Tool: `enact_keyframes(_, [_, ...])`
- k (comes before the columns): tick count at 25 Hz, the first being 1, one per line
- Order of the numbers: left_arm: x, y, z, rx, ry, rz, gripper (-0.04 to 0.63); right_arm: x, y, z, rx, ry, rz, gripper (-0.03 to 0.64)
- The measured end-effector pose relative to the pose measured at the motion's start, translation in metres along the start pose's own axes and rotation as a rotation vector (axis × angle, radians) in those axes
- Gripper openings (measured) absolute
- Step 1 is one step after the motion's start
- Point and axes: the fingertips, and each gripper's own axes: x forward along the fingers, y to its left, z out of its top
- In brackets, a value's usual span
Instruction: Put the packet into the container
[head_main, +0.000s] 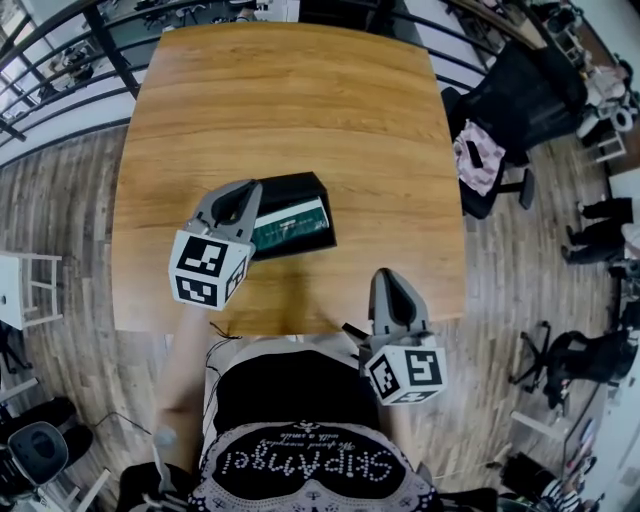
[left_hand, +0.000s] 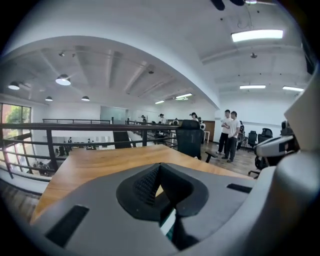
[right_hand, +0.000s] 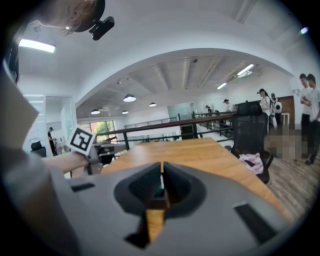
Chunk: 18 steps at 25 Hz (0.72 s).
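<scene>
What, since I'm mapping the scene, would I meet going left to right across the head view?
In order: white stool, left gripper, black container, right gripper, black office chair.

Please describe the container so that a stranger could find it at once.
Look at the wooden table. On its near left part, by the left gripper, lies the container. It is the only black tray there, with a green packet inside.
</scene>
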Motion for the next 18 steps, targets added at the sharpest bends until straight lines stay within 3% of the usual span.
enact_keyframes(4, [-0.021,0.007,0.029,-0.047,-0.101,0.05,0.028,-0.001,-0.002,0.005,-0.011,-0.017,0.011,0.038])
enact_keyframes(18, [-0.122,-0.011,0.112,-0.063,-0.386,0.282,0.026,-0.017,-0.032,0.038,-0.067,-0.093,0.074,0.038])
